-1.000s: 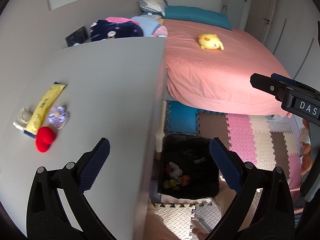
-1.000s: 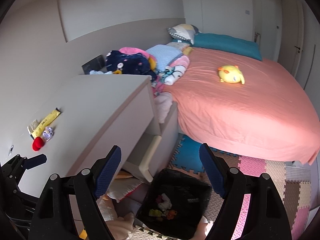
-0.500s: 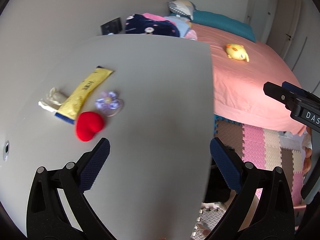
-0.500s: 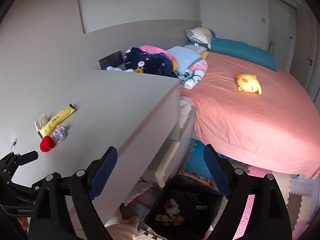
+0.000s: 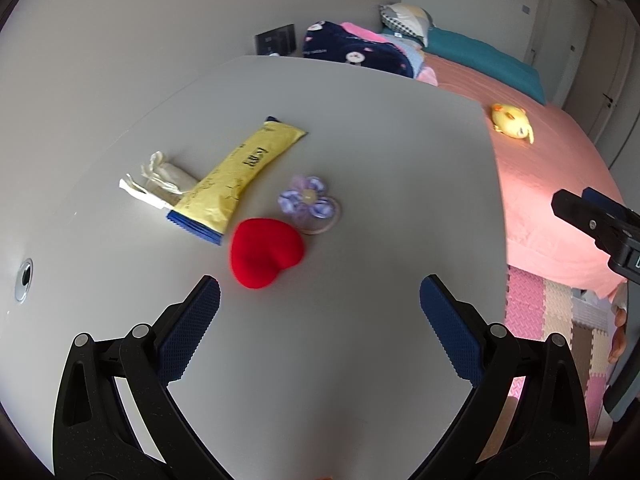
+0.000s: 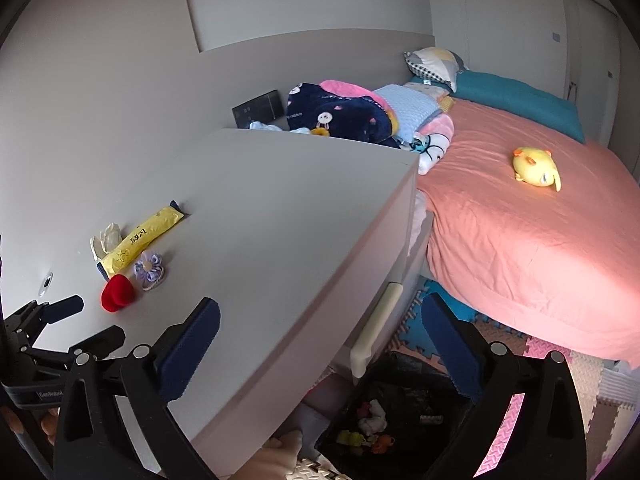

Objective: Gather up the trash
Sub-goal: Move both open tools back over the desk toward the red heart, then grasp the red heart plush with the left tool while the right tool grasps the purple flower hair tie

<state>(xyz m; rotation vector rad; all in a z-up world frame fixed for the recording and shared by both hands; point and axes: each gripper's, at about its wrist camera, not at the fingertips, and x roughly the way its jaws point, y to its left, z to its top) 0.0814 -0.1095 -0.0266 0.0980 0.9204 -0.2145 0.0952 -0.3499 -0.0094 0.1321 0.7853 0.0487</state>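
Hovering over a grey desk (image 5: 360, 160), the left gripper (image 5: 320, 312) gapes wide, grasping nothing. The right gripper (image 6: 320, 320), jaws just spread wide, is empty too. Four items cluster on the desk: one yellow wrapper (image 5: 244, 172), one crumpled tissue (image 5: 160, 180), one red heart (image 5: 266, 252), one purple flower tie (image 5: 308, 200).

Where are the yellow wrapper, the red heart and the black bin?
yellow wrapper (image 5: 244, 174): left wrist view, middle of its printed face.
red heart (image 5: 266, 252): left wrist view, centre of the plush.
black bin (image 6: 416, 388): right wrist view, dark inner wall.
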